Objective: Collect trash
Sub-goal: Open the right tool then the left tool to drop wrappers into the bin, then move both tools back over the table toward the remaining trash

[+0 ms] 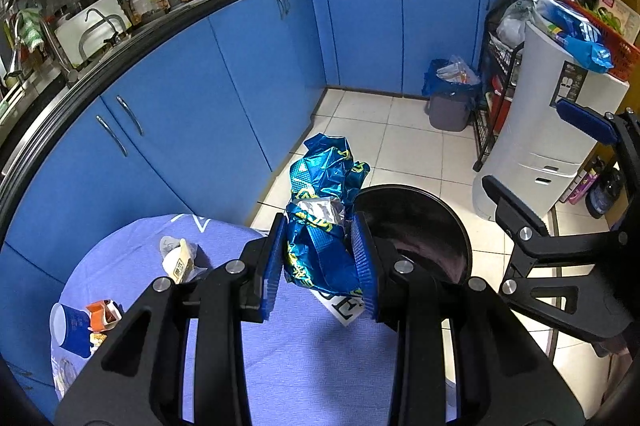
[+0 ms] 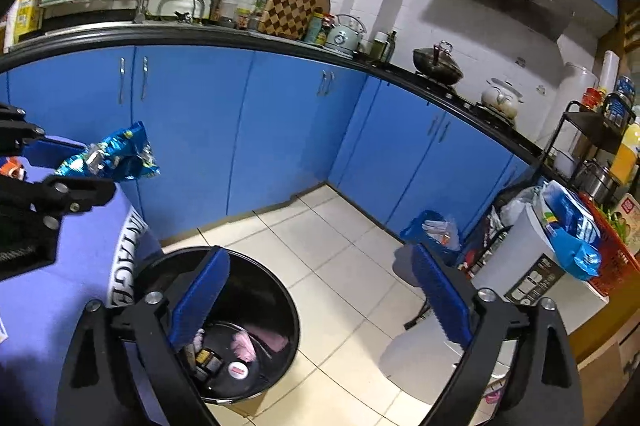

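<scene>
My left gripper [image 1: 320,258] is shut on a crumpled blue foil snack bag [image 1: 324,210], held above the edge of the round table [image 1: 304,366] with its lilac cloth. The same bag [image 2: 116,156] shows at the left of the right wrist view. A round black trash bin [image 1: 424,226] stands on the floor just right of the table; it holds pink scraps and small packets [image 2: 240,350]. My right gripper [image 2: 324,302] hangs open above that bin [image 2: 280,290] with nothing between its fingers. It also shows at the right edge of the left wrist view [image 1: 536,154].
On the table lie a crumpled cream wrapper [image 1: 180,260], a blue paper cup [image 1: 70,330] on its side and an orange carton [image 1: 103,314]. Blue cabinets [image 1: 224,86] curve around the tiled floor. A grey bin with a blue liner [image 1: 450,98] and a white appliance [image 1: 548,130] stand at right.
</scene>
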Motion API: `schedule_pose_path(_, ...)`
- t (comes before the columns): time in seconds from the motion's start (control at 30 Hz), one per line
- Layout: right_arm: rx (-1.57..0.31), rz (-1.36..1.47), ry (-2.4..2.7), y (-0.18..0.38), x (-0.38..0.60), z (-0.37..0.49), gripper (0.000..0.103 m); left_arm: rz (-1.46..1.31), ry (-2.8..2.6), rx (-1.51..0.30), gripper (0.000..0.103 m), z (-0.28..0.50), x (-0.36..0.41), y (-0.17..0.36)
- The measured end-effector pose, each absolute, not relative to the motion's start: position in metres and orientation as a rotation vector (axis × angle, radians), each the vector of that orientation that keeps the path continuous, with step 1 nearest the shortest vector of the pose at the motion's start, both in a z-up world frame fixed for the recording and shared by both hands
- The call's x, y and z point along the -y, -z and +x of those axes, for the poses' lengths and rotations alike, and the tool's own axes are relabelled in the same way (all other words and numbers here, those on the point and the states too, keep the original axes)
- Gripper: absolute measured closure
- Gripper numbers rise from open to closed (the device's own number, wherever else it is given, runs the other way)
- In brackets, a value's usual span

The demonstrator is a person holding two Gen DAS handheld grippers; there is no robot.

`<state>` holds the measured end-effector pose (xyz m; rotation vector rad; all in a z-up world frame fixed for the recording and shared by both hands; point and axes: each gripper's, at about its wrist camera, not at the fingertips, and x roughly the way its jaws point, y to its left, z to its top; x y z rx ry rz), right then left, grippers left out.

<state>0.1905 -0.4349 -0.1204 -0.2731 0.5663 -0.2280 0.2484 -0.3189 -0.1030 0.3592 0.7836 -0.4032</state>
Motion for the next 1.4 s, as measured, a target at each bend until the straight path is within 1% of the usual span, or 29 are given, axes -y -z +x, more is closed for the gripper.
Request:
schedule_pose_path(0.47,-0.567,-0.239,0.280,0.121,0.459,0.182,0.009,0.378,0.440,-0.787,0.067,0.249,0.340,0.105)
schedule_pose_path(0.77,-0.581,-0.217,0.348,0.128,0.487,0.175,0.009,0.401,0.473,-0.753,0.066,0.251,0.366,0.102)
schedule_pose_path(0.8,-0.584,-0.212,0.355,0.130,0.492,0.174,0.009,0.404,0.477,-0.755,0.064,0.252,0.369,0.103)
schedule_pose_path(0.83,-0.586,-0.208,0.360,0.130,0.495,0.174,0.009,0.407,0.473,-0.756,0.045,0.252,0.371,0.104)
schedule_pose_path(0.87,-0.590,-0.199,0.366,0.132,0.499,0.172,0.009,0.408,0.466,-0.753,0.016,0.251,0.374,0.104)
schedule_pose_path(0.9,-0.593,-0.193,0.369,0.133,0.501,0.172,0.009,0.405,0.457,-0.741,0.006,0.251,0.375,0.104)
schedule_pose_path(0.93,-0.595,-0.188,0.371,0.134,0.504,0.171,0.009,0.400,0.445,-0.710,0.003,0.249,0.375,0.103)
schedule_pose_path(0.97,-0.598,-0.185,0.375,0.135,0.506,0.170,0.009,0.408,0.441,-0.697,0.003,0.247,0.376,0.103)
schedule_pose_path(1.17,-0.604,-0.158,0.378,0.137,0.513,0.165,0.009,0.425,0.421,-0.714,0.003,0.250,0.375,0.109)
schedule_pose_path(1.4,-0.607,-0.154,0.363,0.135,0.507,0.163,0.009,0.407,0.418,-0.707,0.003,0.246,0.366,0.102)
